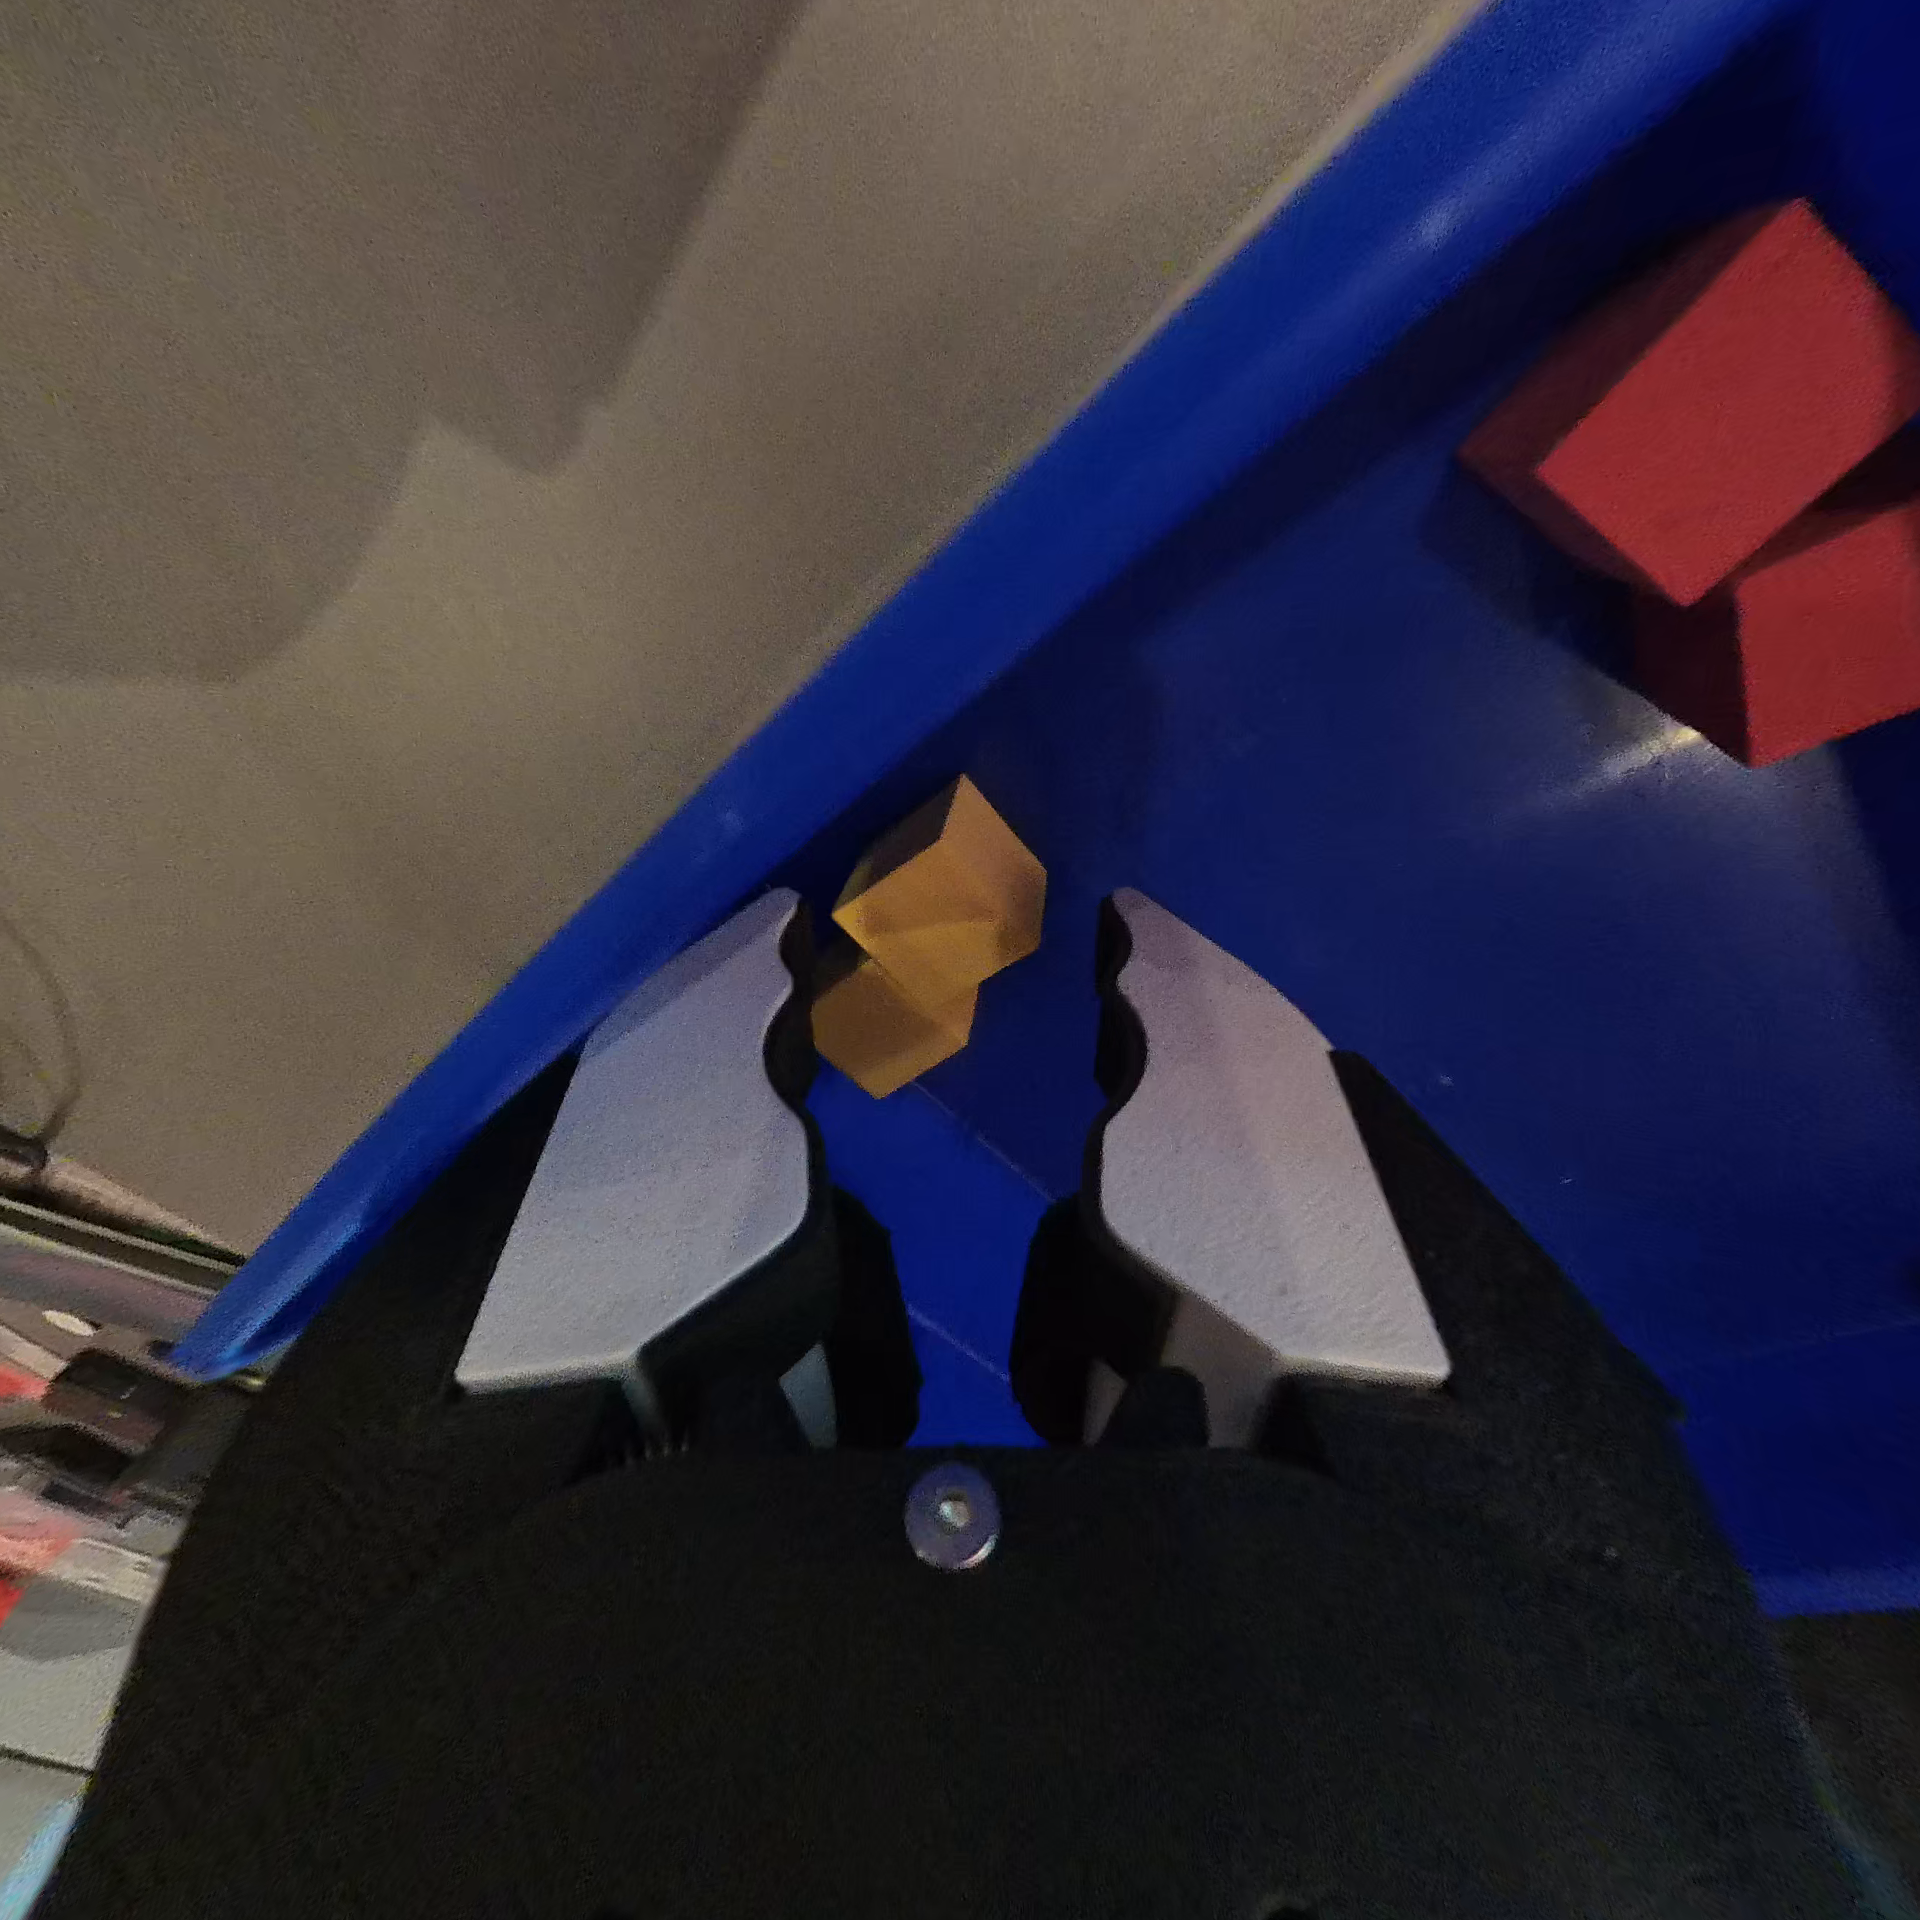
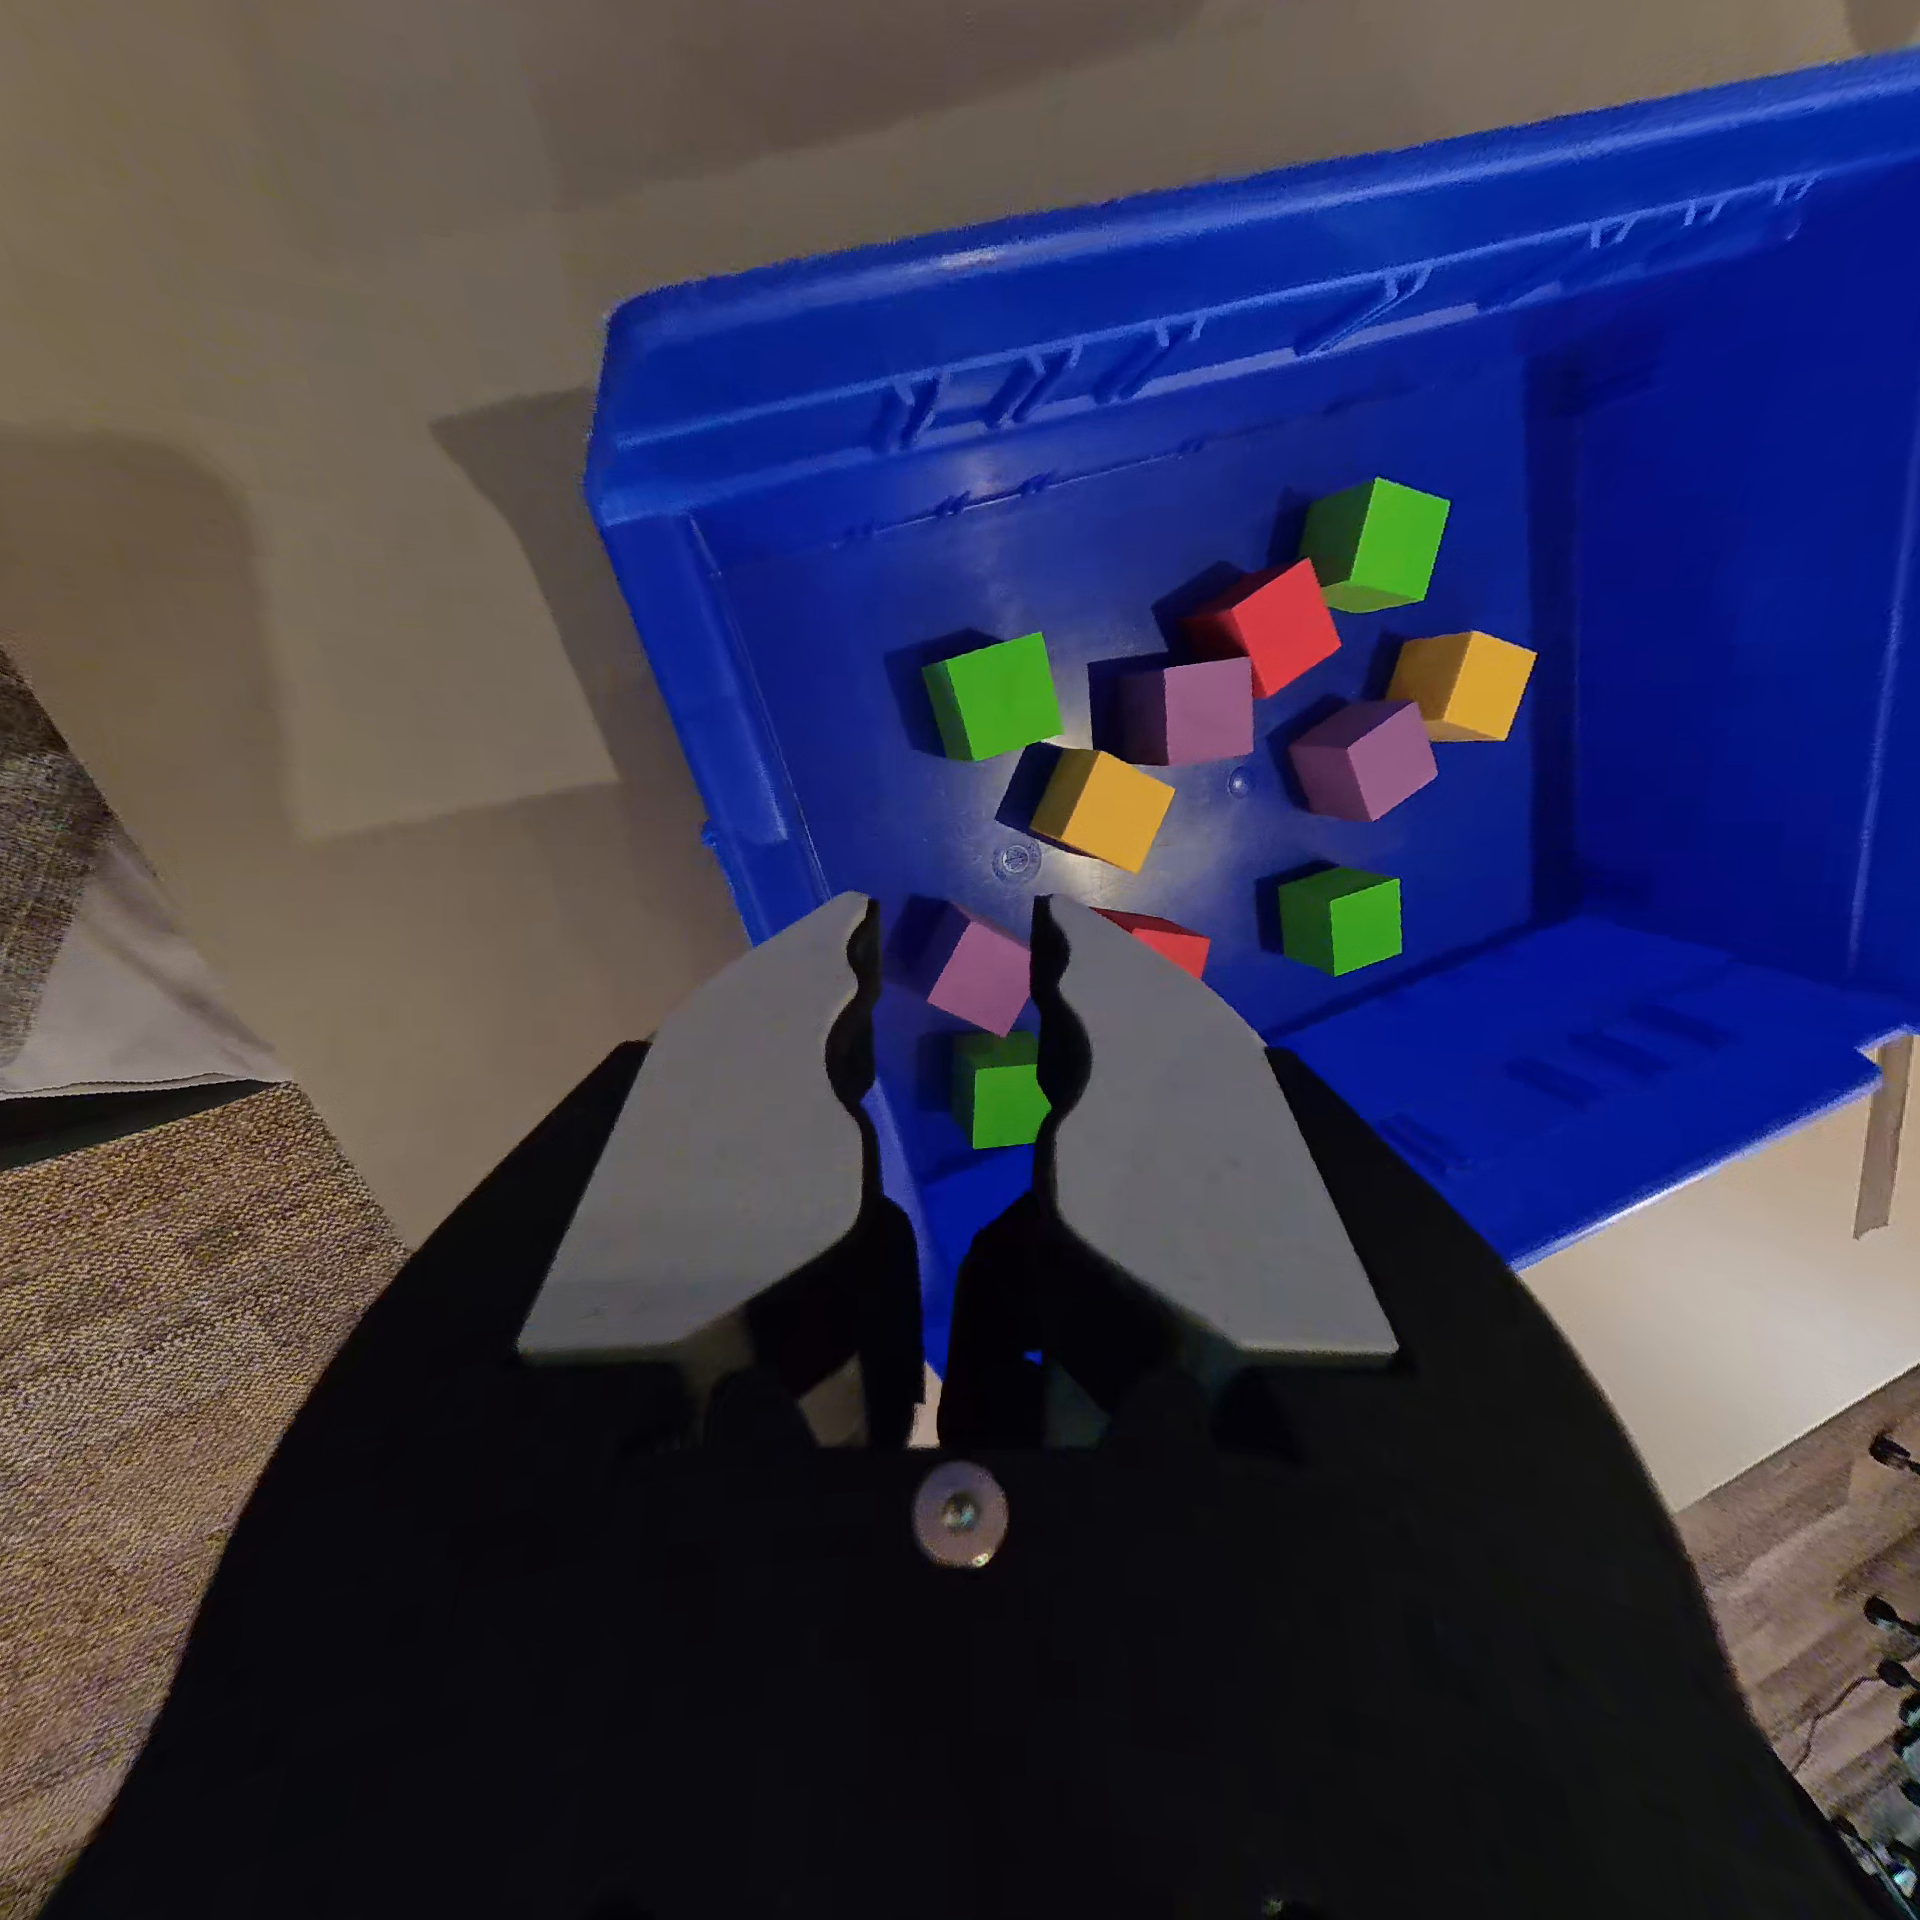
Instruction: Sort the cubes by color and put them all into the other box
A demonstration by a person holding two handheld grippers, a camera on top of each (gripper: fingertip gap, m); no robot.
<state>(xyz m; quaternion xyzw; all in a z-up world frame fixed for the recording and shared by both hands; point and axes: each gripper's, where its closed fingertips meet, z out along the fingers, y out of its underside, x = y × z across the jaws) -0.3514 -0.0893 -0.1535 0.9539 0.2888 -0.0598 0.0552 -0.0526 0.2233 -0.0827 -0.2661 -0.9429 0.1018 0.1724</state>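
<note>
Left fingers [image 1: 675,1122] spread about yellow cube [image 1: 930,935] tilted corner-up, right gripper [image 2: 954,914] parted above blue bin [image 2: 1039,343]

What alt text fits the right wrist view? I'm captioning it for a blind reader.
The right gripper, jaws slightly apart and holding nothing, hangs over the near corner of a blue bin on a beige table. Green, purple, yellow and red cubes lie scattered on the bin floor, a purple cube showing between the fingertips.

Beige table [image 2: 364,623], blue bin [image 2: 1143,343] on it
</note>
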